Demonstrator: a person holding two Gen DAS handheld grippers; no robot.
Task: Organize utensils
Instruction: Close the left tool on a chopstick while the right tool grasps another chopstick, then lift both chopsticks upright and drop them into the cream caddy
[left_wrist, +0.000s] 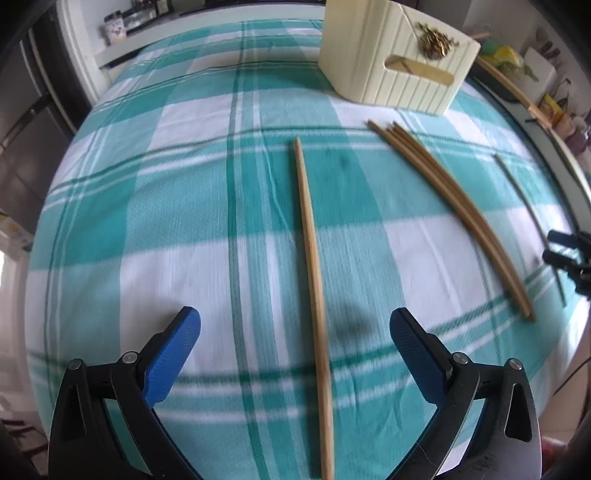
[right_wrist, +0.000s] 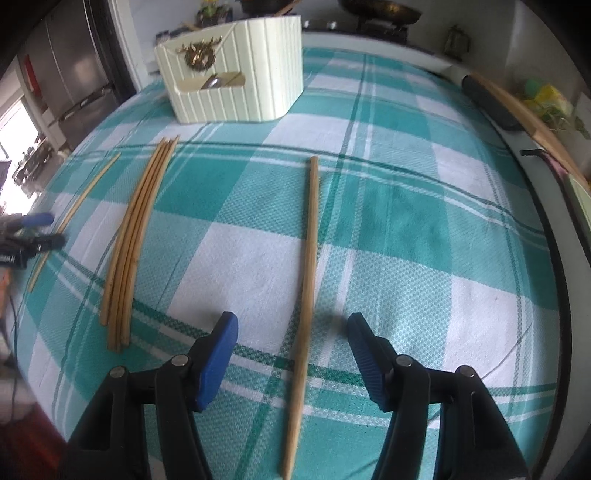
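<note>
Cream ribbed holder (right_wrist: 236, 88) shows something metal through its slot; one bundle of chopsticks (right_wrist: 133, 243) and two single chopsticks (right_wrist: 308, 258) (right_wrist: 74, 214) lie outside; my left gripper (left_wrist: 295, 350) and right gripper (right_wrist: 291, 350) stand wide open, empty

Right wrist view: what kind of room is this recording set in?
Most likely a home kitchen or dining area. A steel fridge stands at the back left, cookware sits behind the table, and a checked tablecloth carries chopsticks and a cream utensil holder.
</note>
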